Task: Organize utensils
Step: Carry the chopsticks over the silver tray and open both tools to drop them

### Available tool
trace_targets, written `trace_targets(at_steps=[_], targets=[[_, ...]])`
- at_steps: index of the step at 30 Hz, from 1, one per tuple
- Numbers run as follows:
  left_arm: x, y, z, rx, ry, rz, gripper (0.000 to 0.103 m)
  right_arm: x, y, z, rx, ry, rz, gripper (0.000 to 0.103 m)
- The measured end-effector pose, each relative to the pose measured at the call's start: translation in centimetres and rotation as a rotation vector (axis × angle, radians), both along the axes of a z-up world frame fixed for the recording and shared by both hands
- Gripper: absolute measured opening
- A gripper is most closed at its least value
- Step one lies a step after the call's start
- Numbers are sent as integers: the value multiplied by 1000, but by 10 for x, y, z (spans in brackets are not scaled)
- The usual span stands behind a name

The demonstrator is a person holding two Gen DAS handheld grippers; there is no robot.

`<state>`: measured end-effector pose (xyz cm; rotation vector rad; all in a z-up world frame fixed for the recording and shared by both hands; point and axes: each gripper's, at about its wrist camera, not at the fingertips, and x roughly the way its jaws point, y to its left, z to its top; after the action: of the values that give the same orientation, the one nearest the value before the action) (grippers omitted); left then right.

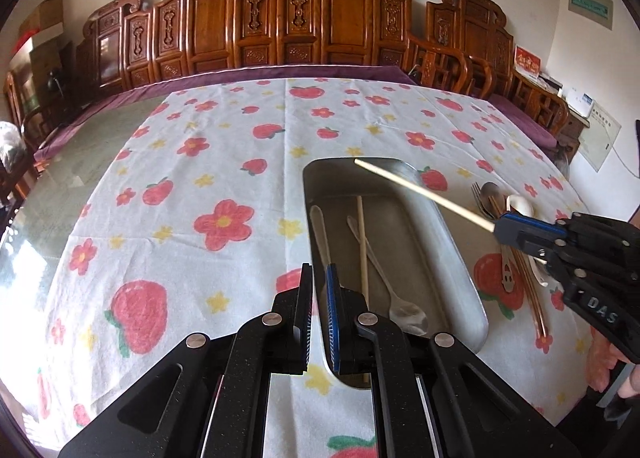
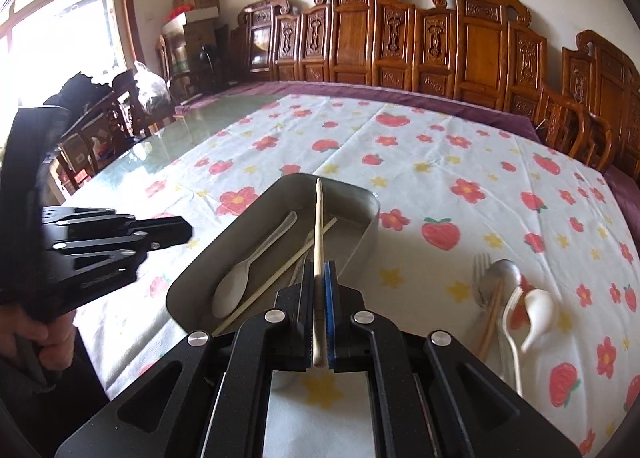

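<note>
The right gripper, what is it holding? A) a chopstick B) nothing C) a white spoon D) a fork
A: the right gripper has its jaws shut on a pale chopstick, which sticks out over the metal tray; the fork lies on the cloth.

Brushed metal tray (image 1: 452, 242), wooden chopstick (image 1: 424, 190), printed cloth (image 1: 200, 177)

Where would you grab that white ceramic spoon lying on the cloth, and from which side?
Probably by the white spoon's handle, coming from above with the jaws across it. The handle is narrow, the bowl is wide and rounded, and the fork and other utensils crowd its left side.
</note>
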<state>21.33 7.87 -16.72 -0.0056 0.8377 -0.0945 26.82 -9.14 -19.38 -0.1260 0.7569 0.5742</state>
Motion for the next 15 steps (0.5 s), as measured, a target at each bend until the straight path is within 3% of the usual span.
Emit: trace_targets(at_steps=[11, 15], targets=[[3, 24, 2, -39, 2, 49, 6, 16, 35, -30, -40, 87, -32, 6], [2, 24, 2, -42, -1, 49, 6, 17, 39, -35, -3, 127, -25, 6]])
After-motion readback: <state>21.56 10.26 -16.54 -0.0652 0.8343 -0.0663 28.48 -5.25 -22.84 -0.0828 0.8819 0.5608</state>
